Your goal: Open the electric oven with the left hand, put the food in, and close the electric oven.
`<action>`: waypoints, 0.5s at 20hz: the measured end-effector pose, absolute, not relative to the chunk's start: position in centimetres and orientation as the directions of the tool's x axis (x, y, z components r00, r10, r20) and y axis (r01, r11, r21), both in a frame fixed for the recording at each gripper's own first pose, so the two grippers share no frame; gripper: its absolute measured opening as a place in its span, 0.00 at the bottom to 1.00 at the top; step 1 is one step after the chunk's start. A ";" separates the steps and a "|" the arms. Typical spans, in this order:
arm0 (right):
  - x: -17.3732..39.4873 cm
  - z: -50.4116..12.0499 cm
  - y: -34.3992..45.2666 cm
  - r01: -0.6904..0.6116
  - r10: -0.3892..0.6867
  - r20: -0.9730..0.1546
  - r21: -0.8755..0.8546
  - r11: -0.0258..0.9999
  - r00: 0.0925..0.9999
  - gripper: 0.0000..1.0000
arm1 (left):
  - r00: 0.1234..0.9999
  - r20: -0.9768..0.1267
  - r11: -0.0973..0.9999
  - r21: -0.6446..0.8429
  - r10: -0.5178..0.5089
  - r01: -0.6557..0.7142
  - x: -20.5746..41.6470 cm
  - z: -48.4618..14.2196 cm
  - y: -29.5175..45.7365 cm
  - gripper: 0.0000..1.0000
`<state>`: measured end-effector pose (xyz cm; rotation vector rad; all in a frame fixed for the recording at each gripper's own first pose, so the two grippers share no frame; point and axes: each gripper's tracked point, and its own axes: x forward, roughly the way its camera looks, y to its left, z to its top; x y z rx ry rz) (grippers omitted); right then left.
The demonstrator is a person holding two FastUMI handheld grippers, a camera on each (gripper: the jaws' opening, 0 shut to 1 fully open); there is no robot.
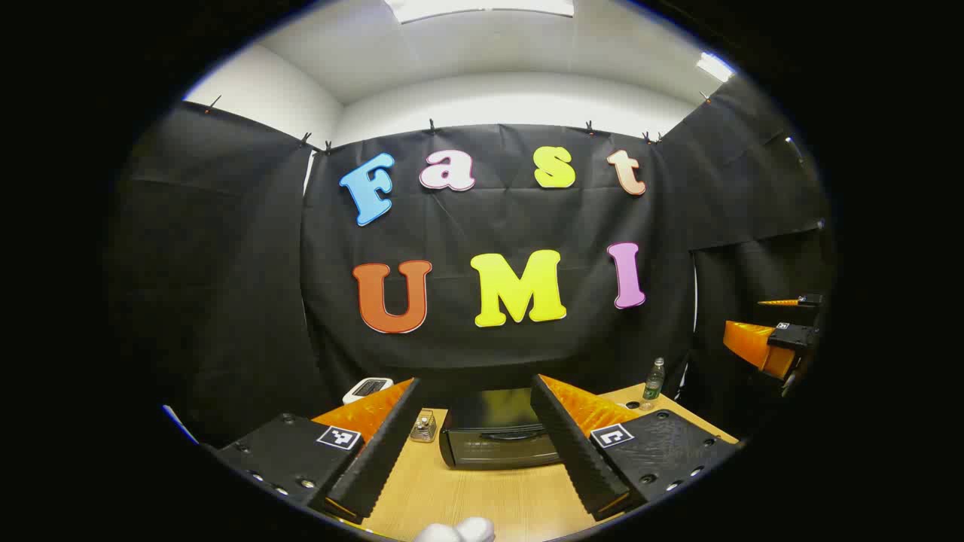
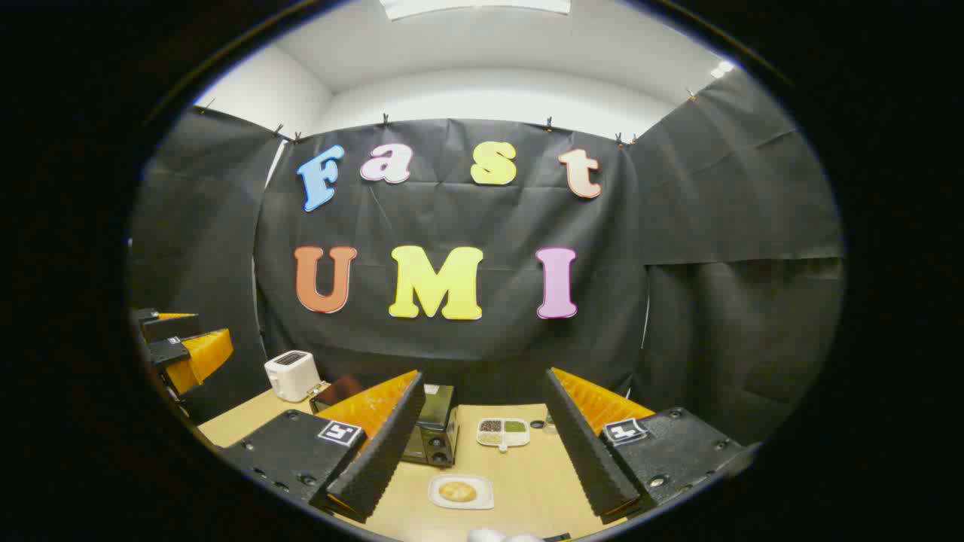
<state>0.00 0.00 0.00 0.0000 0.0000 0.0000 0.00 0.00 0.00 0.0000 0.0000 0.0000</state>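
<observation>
Electric oven: on surface, door closed. Food: on plate, in front of the oven, untouched. Left gripper, right gripper: both spread wide, empty. No step begun.

Both views are evenly and brightly lit from ceiling panels overhead, which blow out to plain white. A second light glares at the upper right of the left gripper view. The table is well lit with only soft, faint shadows. The oven's dark front carries a dull sheen. Focus is sharp in the middle; fisheye bending curves the walls, and detail darkens and softens toward the rim.
</observation>
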 end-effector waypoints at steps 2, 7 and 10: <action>0.0 -0.1 0.2 -0.005 0.005 0.000 0.006 1.000 1.000 1.00 | 1.000 0.003 1.000 0.003 0.002 -0.002 0.1 -0.1 0.1 0.95; 0.4 -0.2 0.0 -0.002 0.002 -0.005 0.005 1.000 1.000 1.00 | 1.000 0.000 1.000 0.008 0.011 -0.011 0.3 -0.3 0.3 0.88; 0.3 -0.3 0.0 -0.004 0.005 -0.002 0.010 1.000 1.000 1.00 | 1.000 -0.001 1.000 0.017 0.021 -0.021 0.5 -0.5 0.4 0.88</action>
